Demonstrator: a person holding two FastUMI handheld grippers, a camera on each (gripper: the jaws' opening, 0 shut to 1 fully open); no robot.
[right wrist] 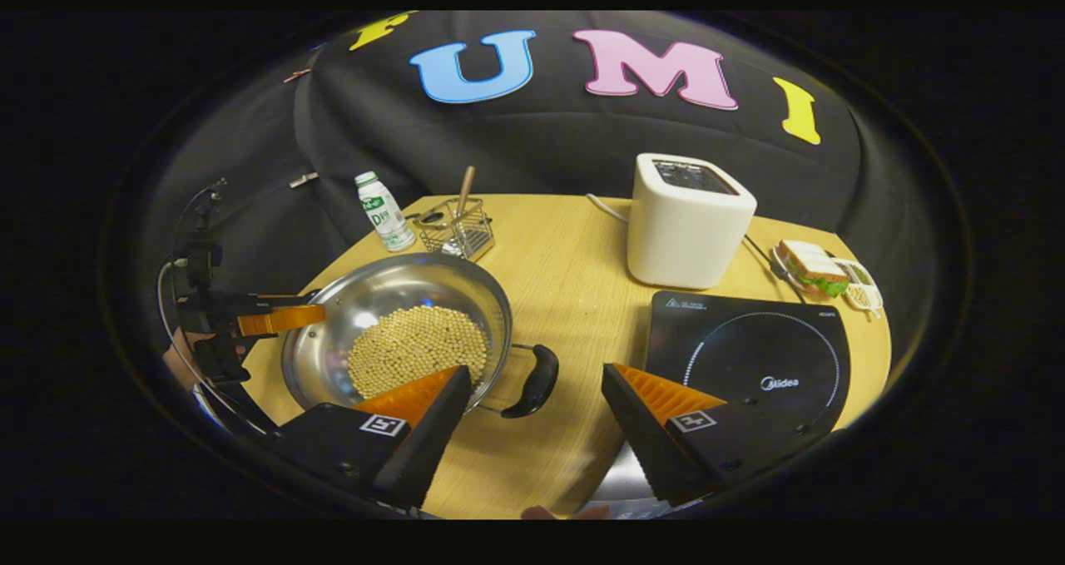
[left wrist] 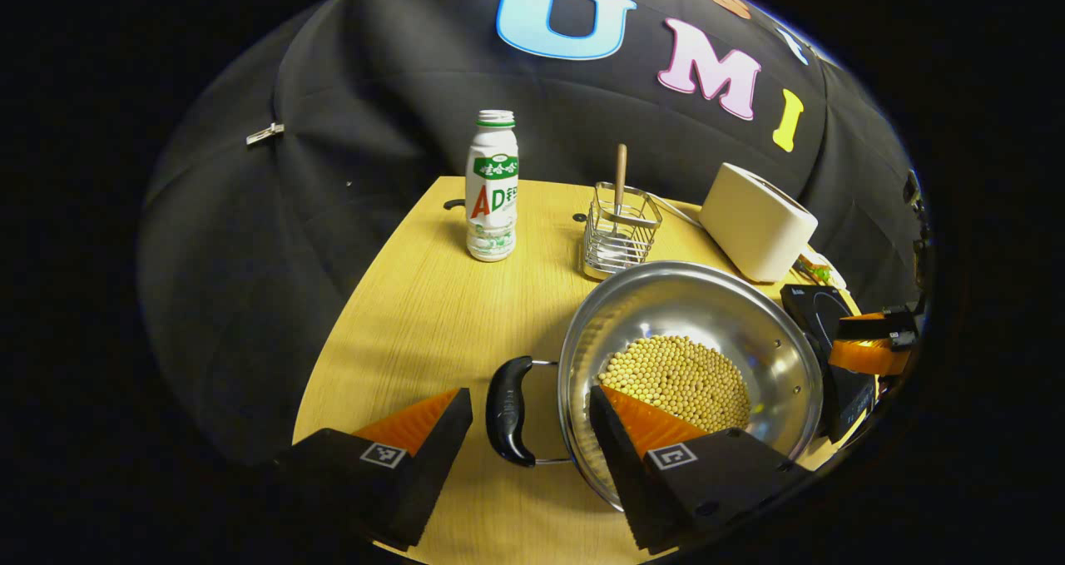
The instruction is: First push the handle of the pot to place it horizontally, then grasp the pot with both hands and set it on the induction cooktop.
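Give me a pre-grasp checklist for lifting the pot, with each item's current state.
1. Left gripper open, straddling the left handle: ok.
2. Right gripper open, straddling the right handle: ok.
3. Fingers shut on handles: not ok, both open.
4. Handles horizontal: ok, as far as both views show.
5. Cooktop surface bare: ok.
6. Beans heaped in the pot; keep level: ok now.

black cloth wall (right wrist: 582,141) behind light wooden table (right wrist: 574,282).
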